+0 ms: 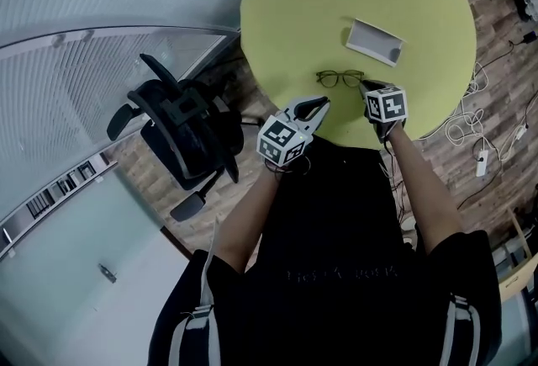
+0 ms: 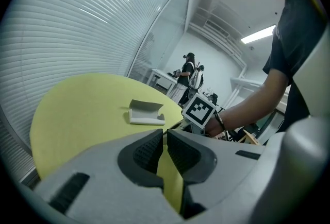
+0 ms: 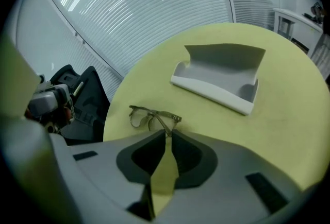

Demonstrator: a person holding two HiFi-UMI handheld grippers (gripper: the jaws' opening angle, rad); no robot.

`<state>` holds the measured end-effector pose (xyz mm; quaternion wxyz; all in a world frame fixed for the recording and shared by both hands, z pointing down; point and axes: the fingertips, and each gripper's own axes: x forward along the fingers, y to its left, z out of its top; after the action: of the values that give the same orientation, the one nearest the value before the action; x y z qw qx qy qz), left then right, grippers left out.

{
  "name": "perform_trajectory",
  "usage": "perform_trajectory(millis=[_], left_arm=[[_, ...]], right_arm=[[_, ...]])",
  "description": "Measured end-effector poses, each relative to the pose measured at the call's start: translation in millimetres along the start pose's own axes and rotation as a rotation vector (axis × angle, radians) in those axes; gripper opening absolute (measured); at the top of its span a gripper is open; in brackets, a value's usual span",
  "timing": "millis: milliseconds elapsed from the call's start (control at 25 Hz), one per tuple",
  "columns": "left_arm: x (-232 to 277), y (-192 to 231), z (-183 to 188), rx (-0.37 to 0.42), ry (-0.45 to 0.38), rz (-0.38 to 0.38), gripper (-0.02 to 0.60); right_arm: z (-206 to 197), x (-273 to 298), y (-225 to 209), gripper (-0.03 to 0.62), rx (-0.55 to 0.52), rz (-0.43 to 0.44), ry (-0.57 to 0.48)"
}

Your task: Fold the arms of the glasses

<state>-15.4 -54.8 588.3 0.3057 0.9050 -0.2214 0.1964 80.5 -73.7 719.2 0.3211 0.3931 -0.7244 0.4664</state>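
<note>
Right gripper (image 3: 168, 134): my jaws clench the near arm of the glasses (image 3: 149, 116) at their tips. Left gripper (image 2: 164, 134): jaws nearly together, empty.

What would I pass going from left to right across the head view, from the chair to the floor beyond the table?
black office chair → left gripper → glasses → right gripper → white cables on the floor. The white tray is left out because it overlaps the right gripper in this order.
</note>
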Motion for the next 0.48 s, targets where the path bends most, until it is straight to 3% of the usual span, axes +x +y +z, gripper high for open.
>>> perform_trajectory(millis=[480], left_arm=[[0.0, 6.4, -4.8, -0.017, 0.022, 0.004, 0.020]], right_arm=[[-8.5, 13.9, -12.0, 0.043, 0.011, -0.018, 0.068]])
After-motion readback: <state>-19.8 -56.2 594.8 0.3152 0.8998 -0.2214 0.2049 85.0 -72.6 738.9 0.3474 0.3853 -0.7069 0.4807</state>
